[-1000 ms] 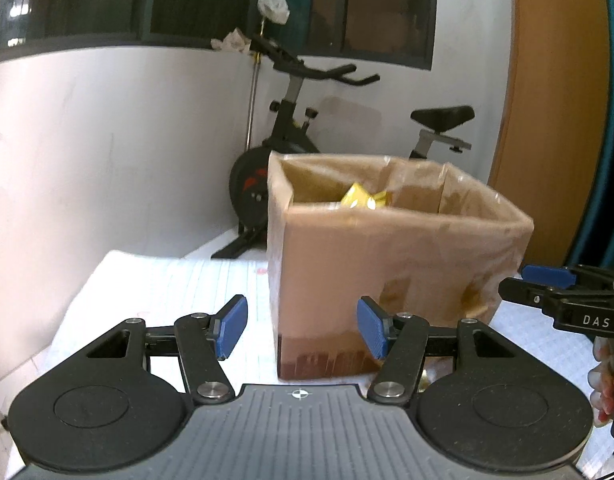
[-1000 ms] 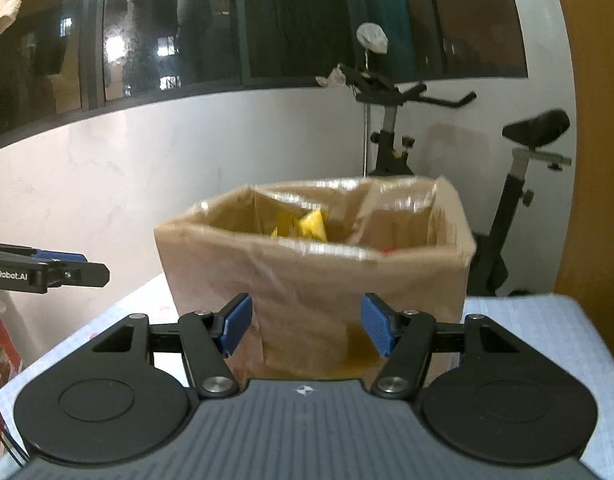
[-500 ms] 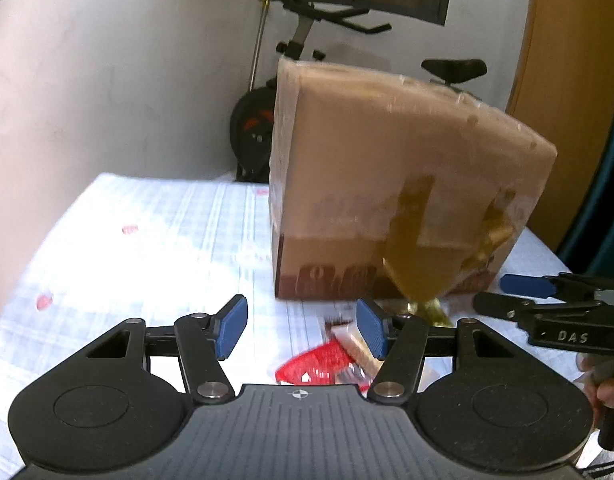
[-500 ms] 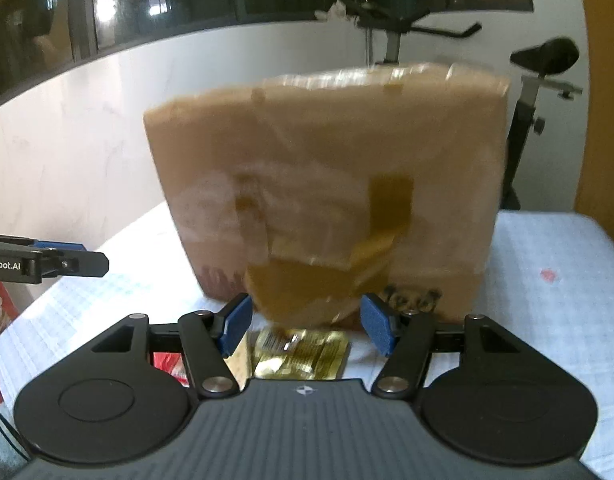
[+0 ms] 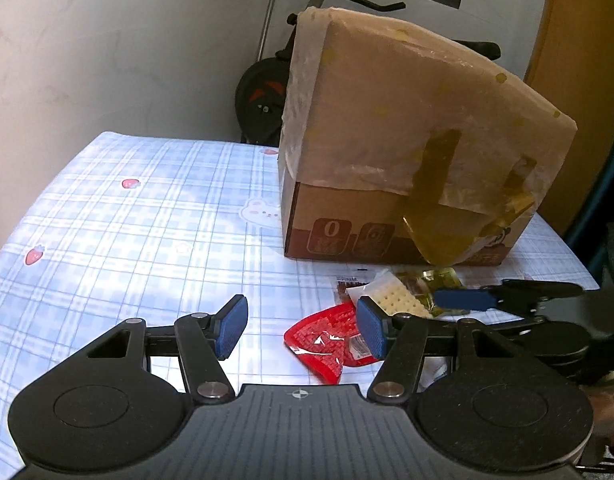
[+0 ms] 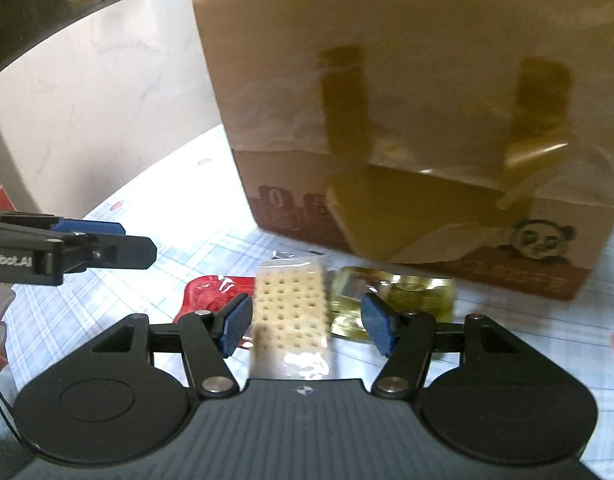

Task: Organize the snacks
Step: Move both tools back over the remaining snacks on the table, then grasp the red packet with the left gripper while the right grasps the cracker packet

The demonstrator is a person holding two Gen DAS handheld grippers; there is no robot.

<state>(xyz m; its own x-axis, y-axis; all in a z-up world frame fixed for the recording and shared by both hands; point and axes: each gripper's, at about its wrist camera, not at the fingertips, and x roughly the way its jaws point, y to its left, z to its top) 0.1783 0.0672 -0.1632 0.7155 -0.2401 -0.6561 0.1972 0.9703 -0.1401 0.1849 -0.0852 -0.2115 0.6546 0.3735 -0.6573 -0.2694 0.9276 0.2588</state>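
A taped cardboard box (image 5: pixel 407 152) stands on the table; it fills the top of the right wrist view (image 6: pixel 407 120). In front of it lie a red snack packet (image 5: pixel 327 340), a clear cracker packet (image 5: pixel 395 300) and a yellow-green packet (image 5: pixel 439 280). My left gripper (image 5: pixel 301 326) is open and empty, just above the red packet. My right gripper (image 6: pixel 307 322) is open, low over the cracker packet (image 6: pixel 291 316), with the yellow-green packet (image 6: pixel 391 304) at its right finger and the red packet (image 6: pixel 211 292) at its left.
The table carries a blue checked cloth (image 5: pixel 127 232) with strawberry prints. A white wall and an exercise bike (image 5: pixel 263 92) stand behind the box. The right gripper's finger (image 5: pixel 467 299) shows in the left wrist view, and the left gripper's finger (image 6: pixel 87 242) in the right.
Both grippers have dropped from box-top height to just above the table and closer to the packets. The box interior is out of sight. Both stay open.
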